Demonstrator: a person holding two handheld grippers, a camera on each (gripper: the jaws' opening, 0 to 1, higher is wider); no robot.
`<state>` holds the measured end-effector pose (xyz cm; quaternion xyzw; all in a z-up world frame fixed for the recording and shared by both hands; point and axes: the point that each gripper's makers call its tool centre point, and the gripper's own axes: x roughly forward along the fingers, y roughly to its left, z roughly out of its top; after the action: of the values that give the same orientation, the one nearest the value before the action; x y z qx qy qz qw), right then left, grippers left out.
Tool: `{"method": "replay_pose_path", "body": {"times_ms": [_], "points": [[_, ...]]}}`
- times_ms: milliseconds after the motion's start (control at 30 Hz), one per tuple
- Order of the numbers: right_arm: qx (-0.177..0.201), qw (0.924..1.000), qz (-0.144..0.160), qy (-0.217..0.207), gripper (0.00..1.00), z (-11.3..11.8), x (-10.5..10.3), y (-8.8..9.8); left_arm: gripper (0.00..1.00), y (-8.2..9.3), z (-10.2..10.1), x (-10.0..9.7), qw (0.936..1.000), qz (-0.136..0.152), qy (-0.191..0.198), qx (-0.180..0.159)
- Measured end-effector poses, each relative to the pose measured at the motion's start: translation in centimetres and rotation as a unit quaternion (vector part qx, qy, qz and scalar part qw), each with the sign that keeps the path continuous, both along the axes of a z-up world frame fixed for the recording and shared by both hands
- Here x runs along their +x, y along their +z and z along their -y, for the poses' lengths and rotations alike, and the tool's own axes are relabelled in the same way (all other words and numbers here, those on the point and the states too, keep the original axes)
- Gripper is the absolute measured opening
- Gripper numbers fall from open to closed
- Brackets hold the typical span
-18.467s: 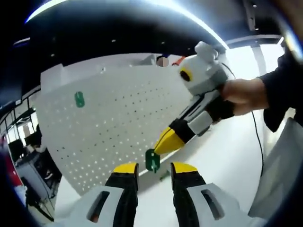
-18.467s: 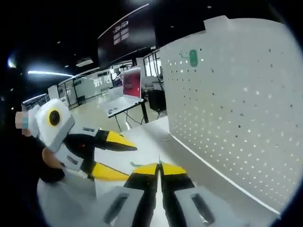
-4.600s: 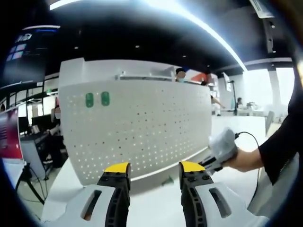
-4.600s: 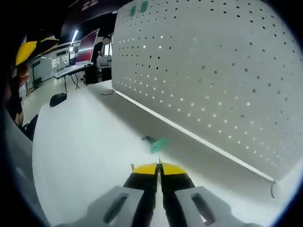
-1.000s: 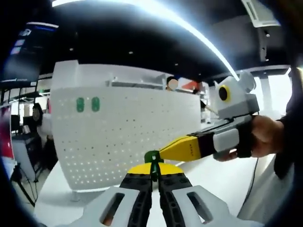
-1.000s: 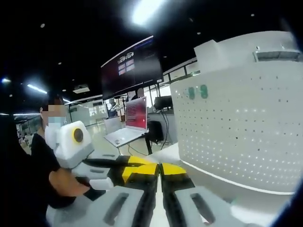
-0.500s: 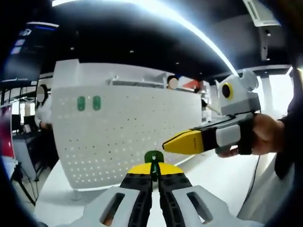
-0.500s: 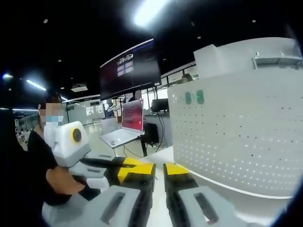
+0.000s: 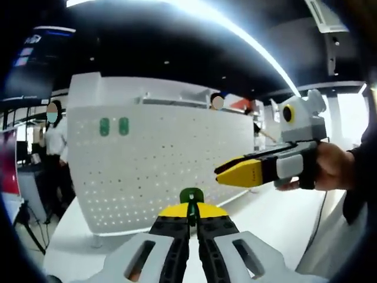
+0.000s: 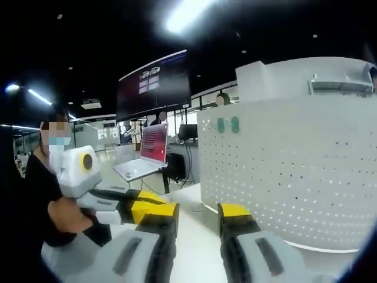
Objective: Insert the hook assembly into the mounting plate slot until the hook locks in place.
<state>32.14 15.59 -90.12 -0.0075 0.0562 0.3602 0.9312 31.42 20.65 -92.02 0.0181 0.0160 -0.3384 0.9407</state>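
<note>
Left gripper [image 9: 188, 213] jaws closed on small green plastic hook [image 9: 191, 197]; white perforated mounting plate [image 9: 171, 162] ahead beyond jaws. Right gripper [image 10: 197, 217] jaws apart, empty.

Pegboard [image 9: 159, 171] stands upright on the worktop [image 9: 277, 218], 2 hooks [image 9: 113, 126] side by side near its upper left corner. Left gripper [image 9: 189, 213] in front of the board with a hook [image 9: 191, 197] between its jaws; right gripper [image 9: 232, 173] up and to its right. Laptop [image 10: 144, 154] on a desk left of the board
</note>
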Motion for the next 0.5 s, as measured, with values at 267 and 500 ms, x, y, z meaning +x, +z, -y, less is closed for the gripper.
{"method": "replay_pose_path", "body": {"times_ms": [267,500], "points": [[-0.009,0.9995,0.02,-0.021,0.35,1.7,0.2,-0.8,0.03,-0.2,-0.5,0.3,0.9999,-0.009,0.008,0.001],[-0.01,0.9994,0.007,-0.033,0.35,3.0,0.6,-2.4,0.03,0.7,-1.9,0.9,0.9996,-0.01,0.027,0.007]]}}
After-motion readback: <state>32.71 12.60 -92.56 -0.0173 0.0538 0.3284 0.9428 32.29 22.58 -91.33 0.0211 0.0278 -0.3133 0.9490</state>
